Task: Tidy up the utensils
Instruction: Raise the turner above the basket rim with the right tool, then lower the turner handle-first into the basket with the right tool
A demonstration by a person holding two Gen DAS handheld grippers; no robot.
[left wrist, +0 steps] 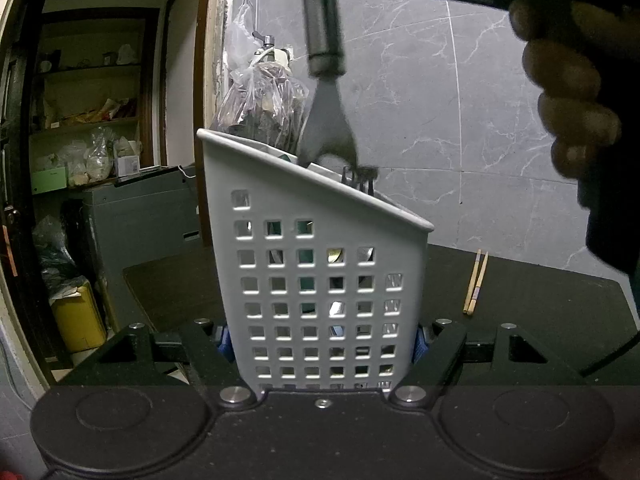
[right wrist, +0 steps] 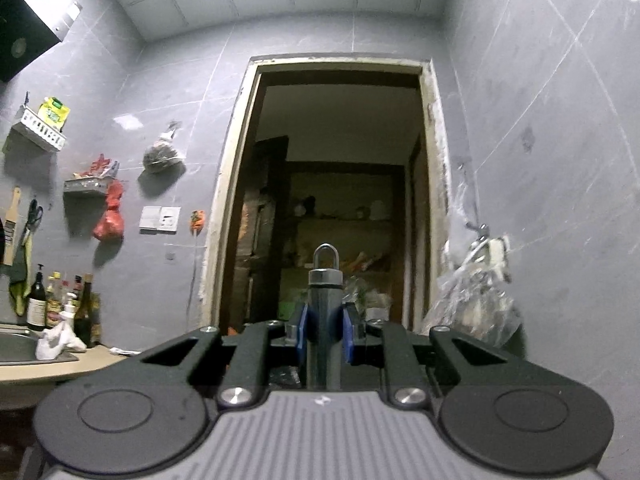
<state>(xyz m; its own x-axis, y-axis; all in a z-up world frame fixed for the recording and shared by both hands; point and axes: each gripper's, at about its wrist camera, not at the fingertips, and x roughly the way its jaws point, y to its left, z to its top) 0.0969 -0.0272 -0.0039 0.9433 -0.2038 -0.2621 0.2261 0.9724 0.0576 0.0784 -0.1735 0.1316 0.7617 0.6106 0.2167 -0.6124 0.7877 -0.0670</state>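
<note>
Hanging handle-up over the white perforated plastic utensil caddy (left wrist: pixel 320 280) is a grey metal utensil with a thick dark handle (left wrist: pixel 323 60), its forked lower end right at the caddy's slanted rim, next to some fork tines (left wrist: pixel 358 182) poking up from inside. The right gripper (right wrist: pixel 324 334) is clenched on that handle, blue pads pressed to both sides, hanging loop sticking out past them. The left gripper (left wrist: pixel 320 344) is clamped around the caddy's base, pads touching both side walls, so it's holding the thing upright on the dark tabletop (left wrist: pixel 520 300). A pair of wooden chopsticks (left wrist: pixel 475 284) lies on the tabletop off to the caddy's right, well apart from it. Grey marble-look wall tiles (left wrist: pixel 440 80) sit behind.
</note>
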